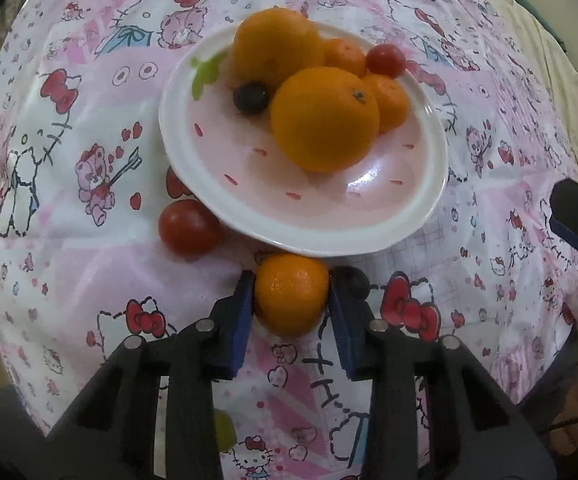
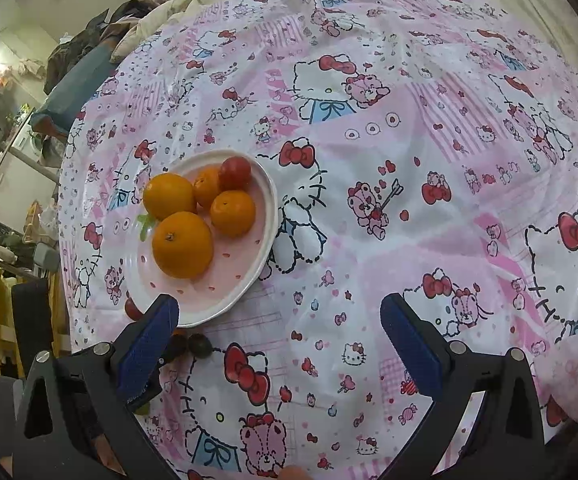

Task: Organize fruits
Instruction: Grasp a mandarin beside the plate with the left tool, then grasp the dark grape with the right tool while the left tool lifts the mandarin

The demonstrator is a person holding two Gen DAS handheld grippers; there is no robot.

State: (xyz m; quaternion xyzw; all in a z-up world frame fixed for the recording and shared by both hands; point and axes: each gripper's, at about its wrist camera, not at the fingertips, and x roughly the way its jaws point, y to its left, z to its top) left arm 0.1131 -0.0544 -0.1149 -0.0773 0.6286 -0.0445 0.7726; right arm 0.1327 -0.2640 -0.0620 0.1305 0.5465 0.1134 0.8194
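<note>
1. Pink-and-white cartoon-cat printed plastic cloth: covers the whole worktop; wrinkled, glossy.

2. White-rimmed pink ceramic plate with red seed marks: lies on the cloth toward the worktop's left edge in the right wrist view. Near half of its bowl bare.

3. Two large round oranges: one in the plate's middle, stem scar up; the other at the far rim behind it, the two apparently touching.

4. Two small mandarins on the plate: one pressed against the middle orange's right side, one behind it.

5. Small orange mandarin: off the plate, just beside its near rim, clamped between the blue pads of the left gripper; the fingers are closed narrow on its two sides. Whether it rests on the cloth or is lifted cannot be told.

6. Right gripper: fingers spread wide, nothing between them, over bare cloth to the right of the plate.

7. Red cherry tomato: on the cloth, touching or nearly touching the plate's near-left rim.

8. Second red cherry tomato: on the plate at its far-right rim.

9. Dark round berry: on the plate, left of the middle orange.

10. Dark small fruit: on the cloth, partly hidden behind the left gripper's right finger; kind unclear.
</note>
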